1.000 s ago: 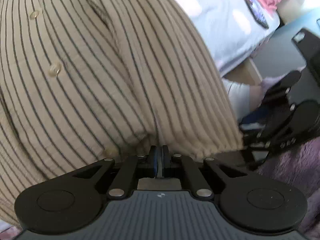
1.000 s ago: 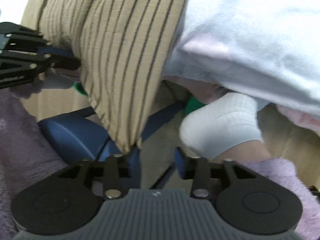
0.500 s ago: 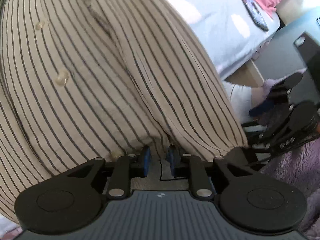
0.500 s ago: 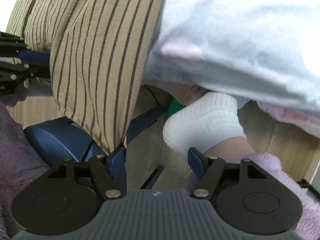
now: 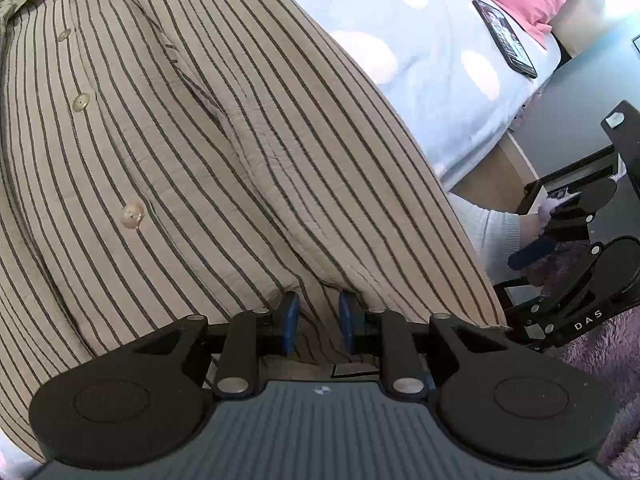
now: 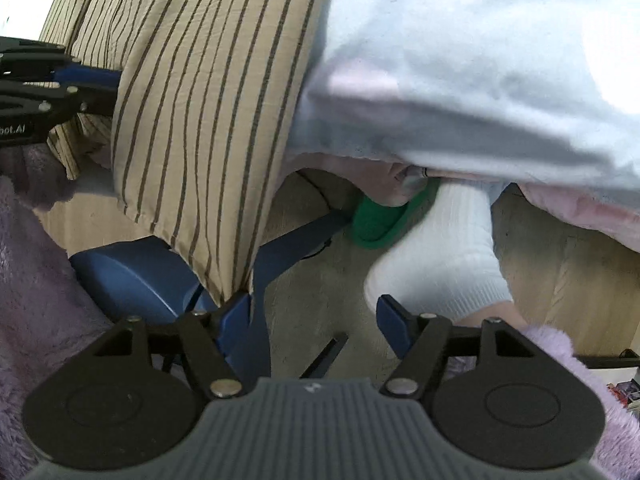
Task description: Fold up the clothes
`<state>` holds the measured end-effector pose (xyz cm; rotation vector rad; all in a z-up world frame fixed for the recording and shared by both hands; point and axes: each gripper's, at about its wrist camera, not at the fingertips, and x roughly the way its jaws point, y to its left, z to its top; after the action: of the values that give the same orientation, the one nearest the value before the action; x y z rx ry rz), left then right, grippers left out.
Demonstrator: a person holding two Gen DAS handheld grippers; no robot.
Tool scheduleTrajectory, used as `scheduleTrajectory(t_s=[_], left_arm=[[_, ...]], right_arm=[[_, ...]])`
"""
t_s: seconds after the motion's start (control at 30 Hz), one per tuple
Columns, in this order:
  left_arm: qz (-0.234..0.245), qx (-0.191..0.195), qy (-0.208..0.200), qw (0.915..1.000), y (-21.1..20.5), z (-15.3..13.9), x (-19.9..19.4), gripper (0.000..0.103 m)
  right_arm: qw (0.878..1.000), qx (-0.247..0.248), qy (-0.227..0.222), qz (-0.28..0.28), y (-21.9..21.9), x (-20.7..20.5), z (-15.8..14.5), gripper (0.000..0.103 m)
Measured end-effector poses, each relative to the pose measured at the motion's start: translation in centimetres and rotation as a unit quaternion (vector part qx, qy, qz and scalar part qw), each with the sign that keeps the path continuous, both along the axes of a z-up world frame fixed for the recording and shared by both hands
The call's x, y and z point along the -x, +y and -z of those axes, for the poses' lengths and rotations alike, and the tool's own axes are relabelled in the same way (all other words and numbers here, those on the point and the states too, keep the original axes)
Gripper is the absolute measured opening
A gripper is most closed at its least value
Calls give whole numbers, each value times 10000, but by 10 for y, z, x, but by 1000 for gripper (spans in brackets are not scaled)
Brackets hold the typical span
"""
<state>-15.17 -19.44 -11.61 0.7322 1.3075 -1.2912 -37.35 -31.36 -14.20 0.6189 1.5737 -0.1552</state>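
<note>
The beige dark-striped button-up shirt [image 5: 192, 152] is draped over the bed's edge, its hem lying loosely between the released left hand-held gripper [image 5: 318, 320] and just beside the released right hand-held gripper [image 6: 316, 312].

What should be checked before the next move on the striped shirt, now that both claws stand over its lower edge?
1. Left claw free of the striped shirt: ok; pads apart, hem loose between them.
2. Right claw free: ok; wide open, hem corner only beside its left pad.
3. Shirt flat on the bed: not ok; lower edge hangs over the side.
4. Phone off the fabric: ok.
5. Buttons done up: cannot tell.
</note>
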Motion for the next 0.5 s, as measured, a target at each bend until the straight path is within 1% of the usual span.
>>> scheduleTrajectory(t_s=[0.07,0.13,0.27,0.3,0.33,0.4,0.5], left_arm=[[6,41,-18,10000,-4,-1,2,19],[13,56,8,10000,-7,0,4,19],[101,-5,-17,9999,-10,3,8,19],[128,-20,-23,9999,-9,3,7,19],[150,-32,-27,9999,-8,2,6,19],[179,-51,-31,9998,-9,2,6,19],[228,-80,-29,9997,-10,3,8,19]], right_arm=[[9993,-198,64,307,-10,5,4,72],[9972,-282,113,688,-21,11,7,72],[9874,-488,200,1491,-40,33,14,72],[9856,-548,206,1586,-42,37,15,72],[9860,-538,200,1565,-34,32,14,72],[9901,-282,104,1374,-17,21,10,72],[9898,20,-87,1419,-19,20,-6,72]])
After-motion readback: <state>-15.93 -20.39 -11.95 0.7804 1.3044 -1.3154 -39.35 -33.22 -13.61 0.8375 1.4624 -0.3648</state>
